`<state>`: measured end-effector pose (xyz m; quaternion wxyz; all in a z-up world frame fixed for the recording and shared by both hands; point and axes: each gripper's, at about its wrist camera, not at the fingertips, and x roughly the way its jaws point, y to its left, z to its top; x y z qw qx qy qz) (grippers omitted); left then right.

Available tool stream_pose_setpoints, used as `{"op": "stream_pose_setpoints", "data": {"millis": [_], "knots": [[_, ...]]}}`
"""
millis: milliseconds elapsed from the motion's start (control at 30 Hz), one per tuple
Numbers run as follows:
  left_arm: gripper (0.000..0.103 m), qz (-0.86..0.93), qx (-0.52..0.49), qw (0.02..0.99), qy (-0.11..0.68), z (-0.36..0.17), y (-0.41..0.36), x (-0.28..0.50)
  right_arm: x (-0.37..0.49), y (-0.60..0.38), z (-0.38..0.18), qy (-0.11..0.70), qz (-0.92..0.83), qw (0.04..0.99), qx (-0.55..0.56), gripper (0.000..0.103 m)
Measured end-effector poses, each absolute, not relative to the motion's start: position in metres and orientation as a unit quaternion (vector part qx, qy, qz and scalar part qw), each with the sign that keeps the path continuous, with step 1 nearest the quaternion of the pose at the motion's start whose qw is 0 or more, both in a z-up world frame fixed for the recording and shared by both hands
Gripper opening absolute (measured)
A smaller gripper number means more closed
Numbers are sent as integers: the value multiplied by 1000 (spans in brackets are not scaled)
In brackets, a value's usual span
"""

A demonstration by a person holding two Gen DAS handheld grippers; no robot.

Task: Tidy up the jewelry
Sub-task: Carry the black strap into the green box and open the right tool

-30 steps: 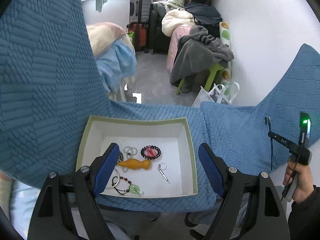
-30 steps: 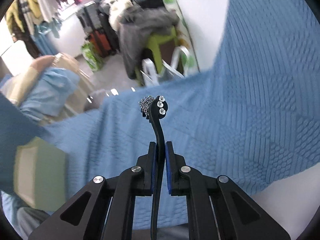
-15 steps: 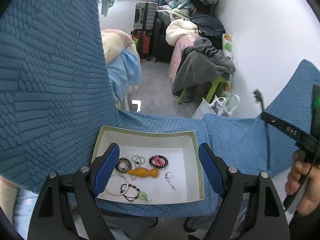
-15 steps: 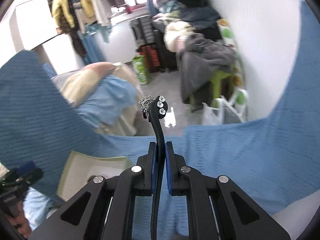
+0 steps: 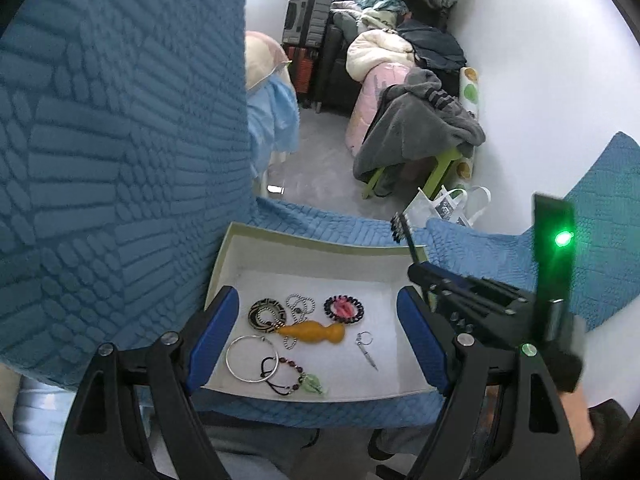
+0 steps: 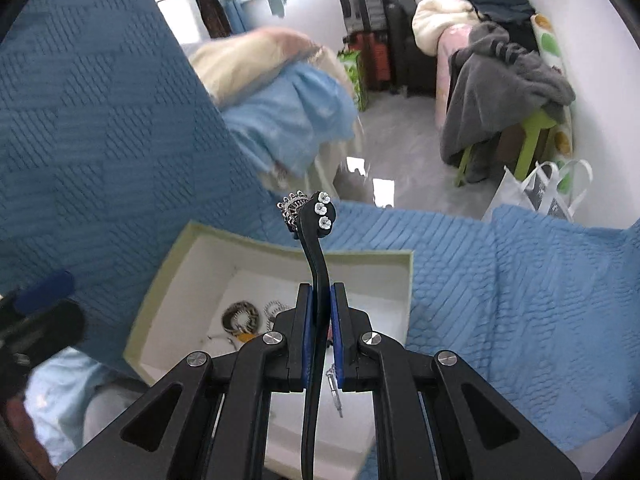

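Jewelry sits gathered in a shallow white box (image 5: 316, 256) with a pale green rim, which rests on a blue quilted cover (image 5: 120, 200) draped over the surface. Inside the box, seen from the left wrist view, a striped dark-and-cream ring (image 5: 267, 315) lies at about ten o'clock from an orange gourd-shaped pendant (image 5: 316, 332), a beaded chain (image 5: 300, 306) loops at twelve o'clock of the pendant, and a black-edged pink brooch (image 5: 344, 309) lies at about one o'clock. A plain silver bangle (image 5: 250, 358) lies at about seven o'clock of the pendant, touching a dark cord with beads and a green charm (image 5: 298, 378), and a small silver key ring with a pin (image 5: 366, 346) lies at three to four o'clock, apart from the rest. The left gripper (image 5: 320, 340) hangs over the near half of the box with its blue-padded fingers (image 5: 212, 336) spread wide and nothing between them. The right gripper (image 6: 320, 332) is clamped tight on a black curved hair clip (image 6: 316, 264), whose far end carries three small white flowers and a silver filigree piece (the fine detail is too small to make out). From the right wrist view that clip end stands over the far rim of the box at twelve o'clock; from the left wrist view the same gripper (image 5: 412, 270) reaches in from three o'clock, over the right rim. A hand (image 5: 576, 412) grips its handle at lower right.
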<state>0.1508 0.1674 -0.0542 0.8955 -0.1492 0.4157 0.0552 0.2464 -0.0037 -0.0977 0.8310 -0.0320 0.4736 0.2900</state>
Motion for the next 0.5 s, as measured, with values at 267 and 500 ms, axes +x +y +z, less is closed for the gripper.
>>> {"op": "stream_pose_setpoints", "data": {"millis": [267, 500], "knots": [[81, 59, -155, 890, 424, -63, 177, 150, 242, -3, -126, 485, 285, 825, -44, 7], [81, 67, -152, 892, 420, -56, 177, 148, 245, -14, -121, 496, 285, 820, -26, 19]]}}
